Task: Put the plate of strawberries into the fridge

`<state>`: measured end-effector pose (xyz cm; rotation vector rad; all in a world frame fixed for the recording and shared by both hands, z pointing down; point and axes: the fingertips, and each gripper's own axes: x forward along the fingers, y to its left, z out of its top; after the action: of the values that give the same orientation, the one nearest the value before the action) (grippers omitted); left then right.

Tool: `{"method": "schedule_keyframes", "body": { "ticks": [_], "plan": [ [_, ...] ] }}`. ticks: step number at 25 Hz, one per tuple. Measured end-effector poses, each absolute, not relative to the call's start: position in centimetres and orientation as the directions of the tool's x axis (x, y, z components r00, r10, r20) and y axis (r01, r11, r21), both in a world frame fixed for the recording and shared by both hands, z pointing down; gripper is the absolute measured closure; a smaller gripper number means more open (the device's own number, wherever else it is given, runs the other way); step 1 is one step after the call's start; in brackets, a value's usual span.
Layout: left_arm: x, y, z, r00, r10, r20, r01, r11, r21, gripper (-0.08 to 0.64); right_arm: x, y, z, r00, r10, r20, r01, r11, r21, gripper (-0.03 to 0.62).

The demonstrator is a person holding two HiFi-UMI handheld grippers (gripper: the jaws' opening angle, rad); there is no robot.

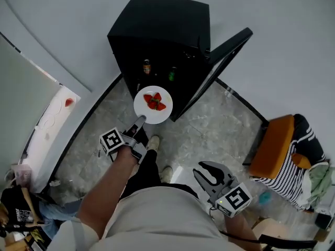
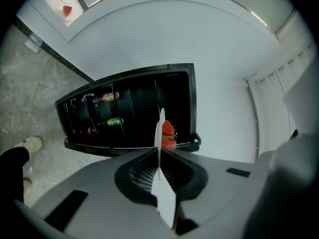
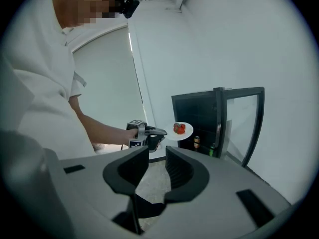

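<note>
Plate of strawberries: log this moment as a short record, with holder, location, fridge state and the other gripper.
item: white plate carrying strawberries
held by: left gripper, jaws shut on the plate's rim
location: in the air in front of the fridge, not yet inside
fridge state: door swung open
fridge contents: drinks on the shelves
other gripper: right gripper, jaws apart, nothing between them, away from the fridge
</note>
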<state>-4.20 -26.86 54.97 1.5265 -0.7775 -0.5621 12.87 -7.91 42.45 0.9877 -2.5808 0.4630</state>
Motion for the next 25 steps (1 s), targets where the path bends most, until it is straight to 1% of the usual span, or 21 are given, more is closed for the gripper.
{"method": "schedule_keyframes", "body": {
  "ticks": [4,11,18,25],
  "plan": [
    [-4.2,-33.1,57.9,0.641,-0.757,0.126,-0.172,0.018,0.985,0.535,13.7,-11.9,42.0,-0.662,-0.620,0.421,-0.734,0.648,-0.200,0.479],
    [-2.6,-42.3,62.8,0.647,-0.744,0.169,-0.188,0.060,0.980,0.535,14.4,-16.9,41.7,-0.586,-0.653,0.479,-0.792,0.587,-0.168,0.479],
    [-1.3,-48.7,67.5,0.639,-0.734,0.231,-0.213,0.120,0.970,0.535,15.8,-19.4,42.2,-0.508,-0.686,0.521,-0.854,0.480,-0.201,0.479],
    [-0.8,-52.2,70.5,0.628,-0.719,0.297,-0.266,0.160,0.951,0.535,16.3,-20.5,42.2,-0.453,-0.705,0.545,-0.888,0.413,-0.204,0.479]
  ]
}}
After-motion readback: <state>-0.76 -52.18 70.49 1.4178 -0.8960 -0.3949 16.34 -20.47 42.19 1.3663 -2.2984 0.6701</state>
